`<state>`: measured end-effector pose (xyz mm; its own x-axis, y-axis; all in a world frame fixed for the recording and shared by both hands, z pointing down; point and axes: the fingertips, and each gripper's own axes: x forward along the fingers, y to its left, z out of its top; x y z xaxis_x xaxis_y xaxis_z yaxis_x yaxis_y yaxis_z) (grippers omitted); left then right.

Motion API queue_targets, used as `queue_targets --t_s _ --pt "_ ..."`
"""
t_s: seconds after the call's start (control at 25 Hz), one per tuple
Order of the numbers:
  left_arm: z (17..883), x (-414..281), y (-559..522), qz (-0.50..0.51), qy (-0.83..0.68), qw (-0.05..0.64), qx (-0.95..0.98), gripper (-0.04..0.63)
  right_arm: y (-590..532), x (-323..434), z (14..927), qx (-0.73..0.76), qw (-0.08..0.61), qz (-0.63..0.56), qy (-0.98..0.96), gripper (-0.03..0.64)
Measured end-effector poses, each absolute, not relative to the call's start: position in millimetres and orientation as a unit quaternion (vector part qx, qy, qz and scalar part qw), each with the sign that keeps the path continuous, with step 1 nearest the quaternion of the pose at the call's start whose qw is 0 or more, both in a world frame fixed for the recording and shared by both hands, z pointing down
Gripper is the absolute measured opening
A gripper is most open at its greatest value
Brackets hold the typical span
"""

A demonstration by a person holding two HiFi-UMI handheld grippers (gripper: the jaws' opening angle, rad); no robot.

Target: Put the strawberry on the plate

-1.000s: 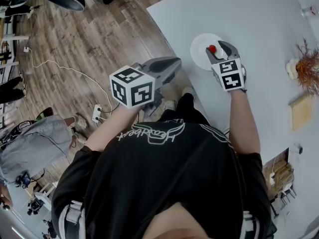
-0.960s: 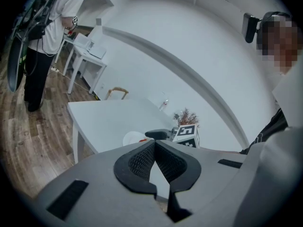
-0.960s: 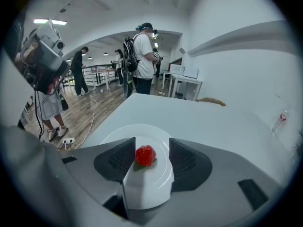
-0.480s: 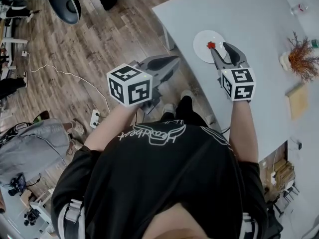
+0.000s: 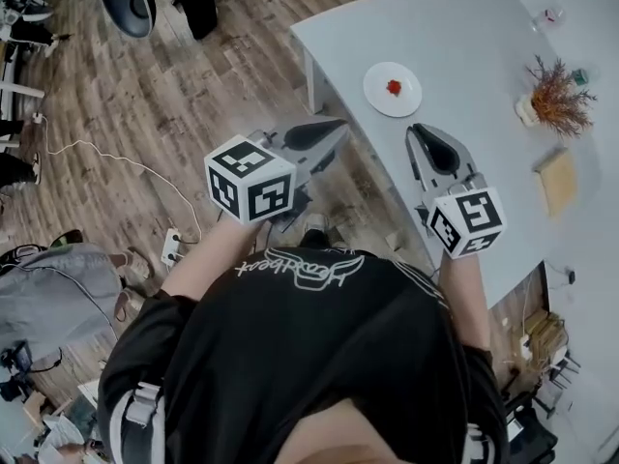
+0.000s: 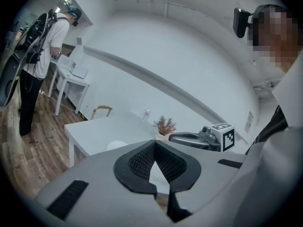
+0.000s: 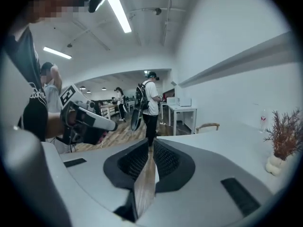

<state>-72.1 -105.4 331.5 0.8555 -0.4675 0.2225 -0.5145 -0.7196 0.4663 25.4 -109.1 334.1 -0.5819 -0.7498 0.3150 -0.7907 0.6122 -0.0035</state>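
A small red strawberry [image 5: 394,87] lies on a round white plate [image 5: 375,93] near the left end of the grey-white table [image 5: 484,56]. My right gripper [image 5: 419,133] hovers over the table's near edge, well short of the plate; its jaws are closing, nearly together, and hold nothing. In its own view the right gripper [image 7: 152,148] has only a thin gap, with nothing in it. My left gripper [image 5: 338,127] hangs over the wooden floor left of the table, its tips shut and empty. Its own view shows the left gripper [image 6: 154,143], the plate [image 6: 117,145] and the right gripper [image 6: 196,140].
A dried plant [image 5: 556,100] in a small pot, a wooden block [image 5: 558,182] and a small bottle [image 5: 546,14] stand on the table's right side. A chair [image 6: 102,110] stands beyond the table. Cables and a power strip [image 5: 169,249] lie on the floor. A person with a backpack [image 7: 149,100] stands further off.
The right gripper has drawn back from the plate toward the body, leaving the strawberry lying on the plate, and its jaws have come together. The left gripper has hardly moved.
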Motion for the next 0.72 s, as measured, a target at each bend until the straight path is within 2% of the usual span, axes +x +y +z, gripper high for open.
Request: queue_targets --t_s 0.24,0.72 --pt "325.2 -50.8 -57.6 0.041 -0.253 0.26 0.931 0.006 -48.9 24.6 317.5 0.373 0.053 0.122 -0.918 0.015" --pt "311.0 7.0 59.2 0.046 -0.26 0.246 0.932 0.006 65.4 74.9 326.7 0.37 0.055 0.155 -0.914 0.014"
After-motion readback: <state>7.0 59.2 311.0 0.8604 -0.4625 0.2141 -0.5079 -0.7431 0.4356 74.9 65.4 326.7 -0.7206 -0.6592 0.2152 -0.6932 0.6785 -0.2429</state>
